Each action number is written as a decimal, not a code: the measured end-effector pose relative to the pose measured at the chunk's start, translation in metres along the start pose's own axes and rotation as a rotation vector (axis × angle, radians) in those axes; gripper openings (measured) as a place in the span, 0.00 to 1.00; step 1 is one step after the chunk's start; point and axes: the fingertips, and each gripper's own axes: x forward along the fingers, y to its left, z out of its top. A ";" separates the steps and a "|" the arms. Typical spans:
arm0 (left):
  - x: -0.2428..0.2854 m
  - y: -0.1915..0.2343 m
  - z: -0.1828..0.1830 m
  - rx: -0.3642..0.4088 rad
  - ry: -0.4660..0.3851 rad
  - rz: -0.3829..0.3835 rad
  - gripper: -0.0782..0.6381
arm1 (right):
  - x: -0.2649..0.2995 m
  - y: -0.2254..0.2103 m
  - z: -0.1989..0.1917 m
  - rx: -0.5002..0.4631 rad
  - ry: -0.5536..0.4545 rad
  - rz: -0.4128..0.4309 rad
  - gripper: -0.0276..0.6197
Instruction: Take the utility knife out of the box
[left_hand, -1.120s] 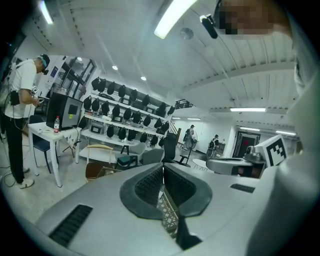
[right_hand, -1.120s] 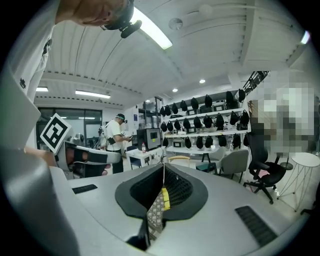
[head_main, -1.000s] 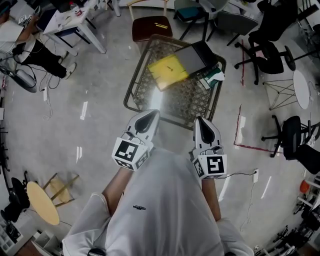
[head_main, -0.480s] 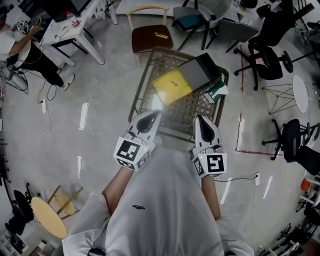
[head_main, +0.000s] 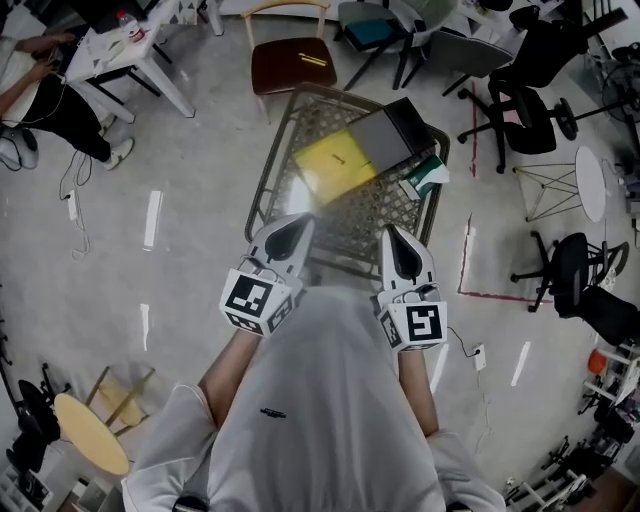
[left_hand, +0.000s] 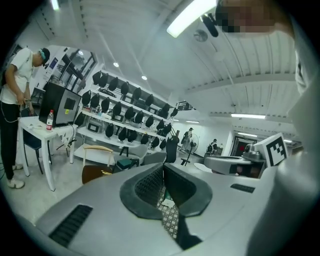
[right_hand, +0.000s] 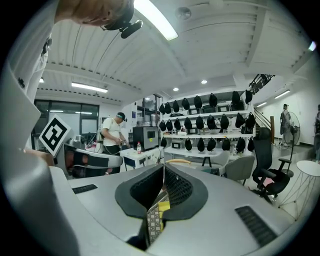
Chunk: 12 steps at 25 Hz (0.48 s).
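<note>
At lower centre of the head view, the left gripper (head_main: 298, 222) and right gripper (head_main: 391, 233), both closed and empty, have come up to the near edge of the table (head_main: 372, 212), so reaching remains: the yellow box (head_main: 337, 160) lies ahead at upper centre, its knife unseen.

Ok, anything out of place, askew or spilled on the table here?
Nothing spilled or damaged. The green-and-white pack sits at the table's right rim and seems to overhang it. The grey box and yellow piece lie skewed to the table's edges.
</note>
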 end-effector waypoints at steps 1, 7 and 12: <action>0.000 -0.001 0.001 -0.007 0.002 -0.001 0.12 | 0.000 -0.001 0.001 -0.004 0.003 0.002 0.05; 0.016 -0.004 0.004 0.001 0.008 -0.016 0.12 | 0.013 -0.013 0.003 -0.016 0.008 0.004 0.04; 0.028 -0.003 -0.004 -0.007 0.022 -0.008 0.12 | 0.026 -0.020 -0.011 -0.014 0.039 0.018 0.05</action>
